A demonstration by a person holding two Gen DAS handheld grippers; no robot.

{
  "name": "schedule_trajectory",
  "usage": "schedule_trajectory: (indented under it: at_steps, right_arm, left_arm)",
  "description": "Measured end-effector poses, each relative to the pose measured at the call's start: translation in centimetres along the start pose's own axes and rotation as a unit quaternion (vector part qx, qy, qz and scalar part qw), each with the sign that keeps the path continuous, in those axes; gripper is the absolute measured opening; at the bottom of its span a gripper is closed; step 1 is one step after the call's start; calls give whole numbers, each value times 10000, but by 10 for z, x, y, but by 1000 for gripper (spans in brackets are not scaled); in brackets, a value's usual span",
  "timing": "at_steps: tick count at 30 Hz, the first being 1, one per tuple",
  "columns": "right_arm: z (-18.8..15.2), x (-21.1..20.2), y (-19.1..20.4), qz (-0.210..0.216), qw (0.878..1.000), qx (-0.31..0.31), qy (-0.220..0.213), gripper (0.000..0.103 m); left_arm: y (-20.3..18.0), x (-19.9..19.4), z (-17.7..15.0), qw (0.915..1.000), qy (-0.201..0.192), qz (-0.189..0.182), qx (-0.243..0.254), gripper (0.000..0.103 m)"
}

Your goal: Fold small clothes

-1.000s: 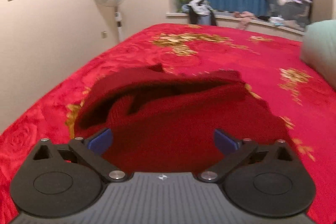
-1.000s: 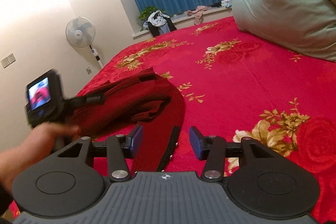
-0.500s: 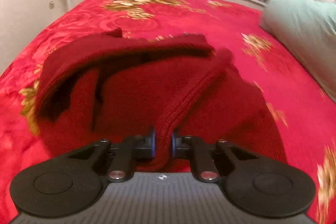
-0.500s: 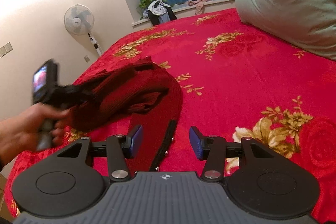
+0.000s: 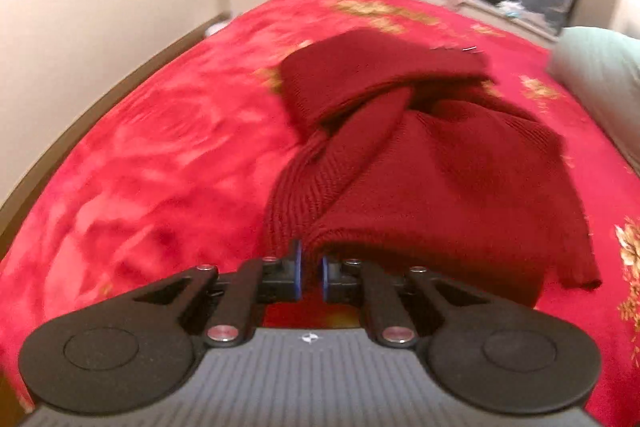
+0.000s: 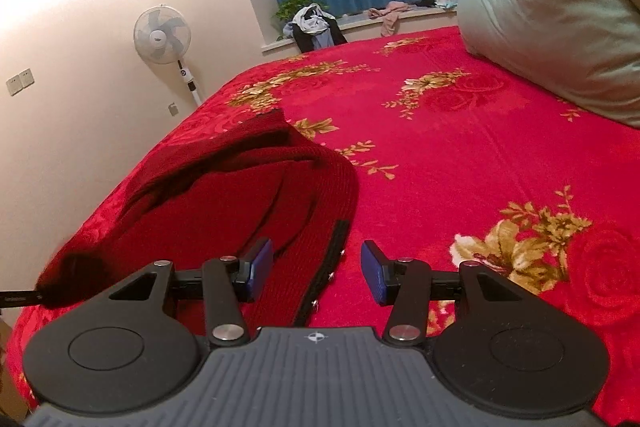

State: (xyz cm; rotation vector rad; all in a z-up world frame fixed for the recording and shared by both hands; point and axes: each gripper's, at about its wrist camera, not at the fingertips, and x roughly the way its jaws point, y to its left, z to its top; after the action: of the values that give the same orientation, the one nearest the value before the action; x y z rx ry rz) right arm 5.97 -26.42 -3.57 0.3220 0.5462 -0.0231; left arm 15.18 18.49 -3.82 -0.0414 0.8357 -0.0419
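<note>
A dark red knit garment lies bunched on the red bed cover. My left gripper is shut on its ribbed near edge and holds that edge lifted. In the right wrist view the same garment is raised at the left, and its black button strip runs toward me. My right gripper is open and empty, low over the strip and the garment's right edge.
The bed's red cover with gold flowers stretches ahead. A green pillow lies at the right. A standing fan is by the left wall. The bed's left edge runs beside the wall.
My left gripper closed on the garment's ribbed edge and has since pulled it up and to the left. The hand with the left gripper left the right wrist view. My right gripper stayed open.
</note>
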Motion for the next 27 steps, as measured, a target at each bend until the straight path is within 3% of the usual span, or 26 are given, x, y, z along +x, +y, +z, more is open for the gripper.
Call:
schedule_trajectory:
  at_steps: [3,5,7,9,11,13,16,19,22,25,27]
  right_arm:
    - [-5,0,0,-17,10000,-2,19,51]
    - [-9,0,-1,-39,10000,2,31,51]
    - [-13,1,-2,-50,10000,14,40,51]
    - [-18,4,-2,7,10000,-3,38,44]
    - [-22,6,-1,71,10000,-54,-8,32]
    - [-24,7,0,191,9997,-98,-86,32]
    - [-23,9,3,423,9988,-129,-210,33]
    - [-10,27,6,673,9975,-68,-221,48]
    - [7,60,12,825,9964,-73,-174,61]
    - [23,113,17,780,9969,107,63,62]
    - [31,152,20,712,9969,189,284,62]
  left_arm:
    - [17,-3,-7,9990,108,-124,-411,19]
    - [26,-7,-11,9966,84,-171,-798,35]
    - [33,-4,-5,9922,44,-311,-1209,42]
    - [37,-1,0,9883,49,-313,-1493,54]
    - [40,0,3,9849,74,-58,-1730,59]
    - [46,1,3,9783,101,186,-2060,59]
    - [54,-5,5,9692,53,653,-2376,60]
    - [56,-7,9,9680,12,990,-2308,60]
    - [46,0,9,9759,153,360,-2146,68]
    - [35,10,6,9796,447,-146,-1956,79]
    - [30,19,3,9783,707,-416,-1904,80]
